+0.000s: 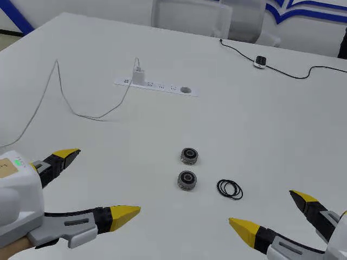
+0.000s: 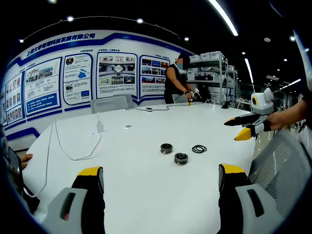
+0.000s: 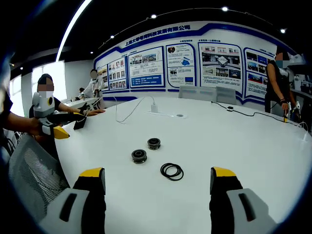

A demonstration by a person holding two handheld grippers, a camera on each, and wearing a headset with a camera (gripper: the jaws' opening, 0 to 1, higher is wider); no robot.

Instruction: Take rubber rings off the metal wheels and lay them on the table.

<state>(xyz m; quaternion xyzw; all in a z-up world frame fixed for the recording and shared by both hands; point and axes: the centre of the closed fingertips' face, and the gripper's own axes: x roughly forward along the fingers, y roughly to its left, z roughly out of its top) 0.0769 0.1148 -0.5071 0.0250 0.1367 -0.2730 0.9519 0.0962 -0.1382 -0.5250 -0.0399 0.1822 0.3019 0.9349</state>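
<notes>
Hovering low over a white table (image 1: pixel 260 124), both grippers hold nothing.
At the lower left of the frame the left gripper (image 1: pixel 107 181) has its yellow-tipped jaws spread wide; at the lower right the right gripper (image 1: pixel 261 206) is spread the same way. A power strip (image 1: pixel 157 86) lies in the upper middle. Two metal wheels (image 1: pixel 189 156) sit near the centre, one below the other, and the black rubber rings (image 1: pixel 229 189) lie flat just right of the lower one.

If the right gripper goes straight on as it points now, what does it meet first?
Probably the rubber rings, straight ahead of the right gripper between its open jaws; a metal wheel lies beyond, leftward. The gripper's height above the table is unclear.
</notes>
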